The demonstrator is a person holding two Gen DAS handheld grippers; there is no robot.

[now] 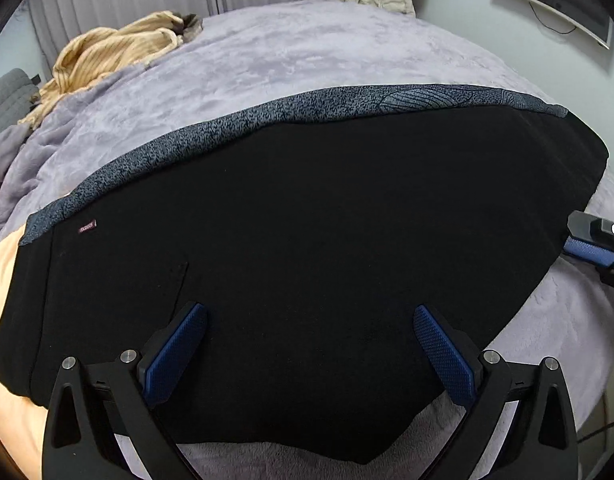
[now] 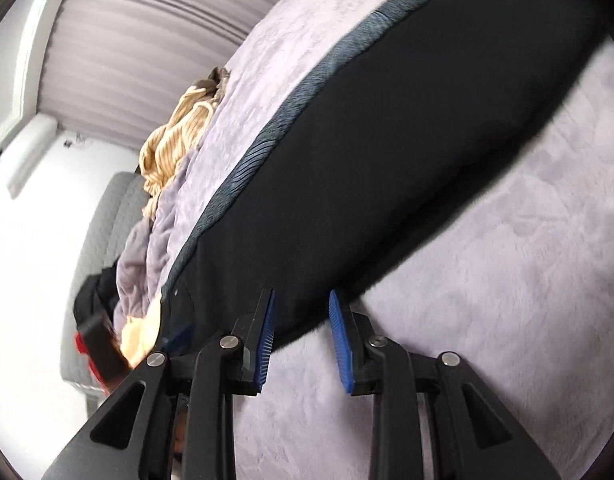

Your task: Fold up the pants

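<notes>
One pair of black pants lies flat on the bed, near hem cut off; left gripper spread wide above it, right gripper parted, clasping nothing.

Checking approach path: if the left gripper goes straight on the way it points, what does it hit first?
Most likely the black pants: the left gripper, jaws wide open, points down at that cloth lying on the bed. Depth is unclear.
</notes>
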